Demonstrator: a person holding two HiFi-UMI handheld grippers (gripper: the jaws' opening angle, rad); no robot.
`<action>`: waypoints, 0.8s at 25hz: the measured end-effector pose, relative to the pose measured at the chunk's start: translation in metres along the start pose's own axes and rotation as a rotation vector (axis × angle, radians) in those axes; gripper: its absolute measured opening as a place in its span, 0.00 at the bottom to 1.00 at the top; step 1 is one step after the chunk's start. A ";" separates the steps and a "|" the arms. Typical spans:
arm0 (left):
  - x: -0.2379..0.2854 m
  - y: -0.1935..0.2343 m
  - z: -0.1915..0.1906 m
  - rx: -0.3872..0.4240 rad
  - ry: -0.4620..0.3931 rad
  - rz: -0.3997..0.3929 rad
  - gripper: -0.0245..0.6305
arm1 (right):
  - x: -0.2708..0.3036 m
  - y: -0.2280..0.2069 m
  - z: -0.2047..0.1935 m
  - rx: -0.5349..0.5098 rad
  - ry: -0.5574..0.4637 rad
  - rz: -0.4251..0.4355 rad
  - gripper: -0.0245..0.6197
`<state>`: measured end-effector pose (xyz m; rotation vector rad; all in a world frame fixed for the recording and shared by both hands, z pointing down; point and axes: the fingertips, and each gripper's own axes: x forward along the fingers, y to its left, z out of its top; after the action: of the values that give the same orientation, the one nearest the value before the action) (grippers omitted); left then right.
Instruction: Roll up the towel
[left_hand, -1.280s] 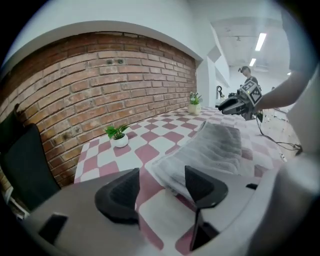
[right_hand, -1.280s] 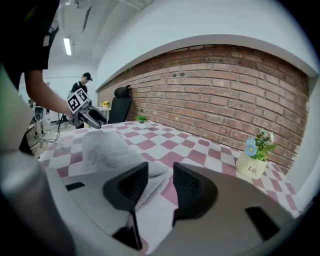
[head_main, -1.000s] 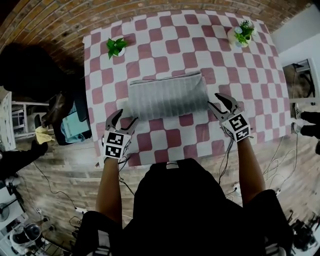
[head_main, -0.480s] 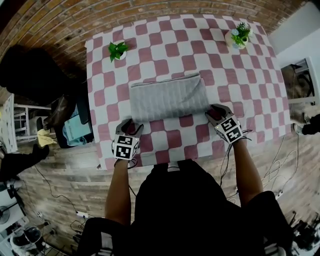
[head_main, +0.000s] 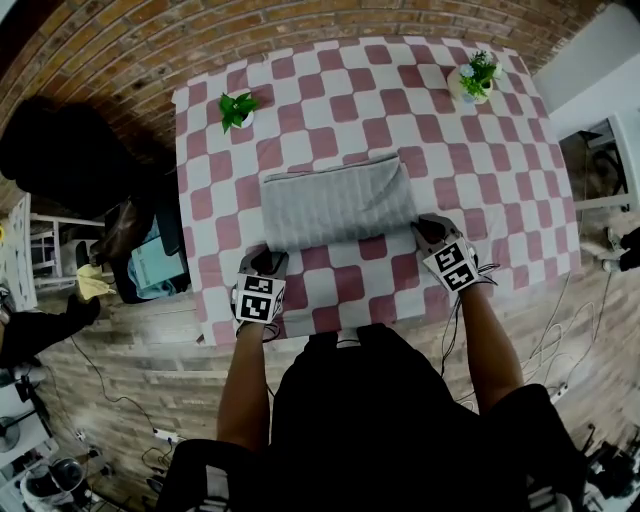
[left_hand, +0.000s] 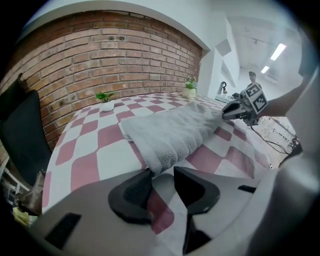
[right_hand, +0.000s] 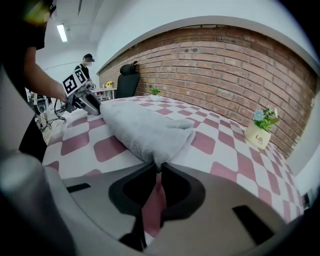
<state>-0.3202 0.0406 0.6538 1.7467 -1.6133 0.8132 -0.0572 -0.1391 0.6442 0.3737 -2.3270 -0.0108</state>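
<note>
A: Head view first. Where's the towel?
B: Folded flat in the middle of the checked surface. The left gripper is at its 8 o'clock corner, and the right gripper is at its 4 o'clock corner.
A: Left gripper view?
B: The fingers have just been closing. A narrow gap remains, with the towel's corner poking in between the tips but not plainly pinched.
A: Right gripper view?
B: Those have closed too. They're almost together, nipping the towel's corner at the tips.

head view overhead, gripper views low, sharing towel
</note>
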 end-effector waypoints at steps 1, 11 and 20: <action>0.000 0.002 0.002 0.009 0.000 0.010 0.25 | 0.000 0.000 -0.001 -0.001 0.005 0.002 0.09; 0.000 0.011 0.012 0.131 0.012 0.073 0.10 | -0.008 0.005 -0.003 -0.032 0.017 0.018 0.08; 0.012 0.036 0.037 0.268 0.005 0.080 0.10 | -0.021 0.037 -0.010 -0.025 0.037 0.029 0.07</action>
<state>-0.3545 0.0019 0.6411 1.8683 -1.6399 1.1143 -0.0465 -0.0969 0.6413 0.3253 -2.2928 -0.0189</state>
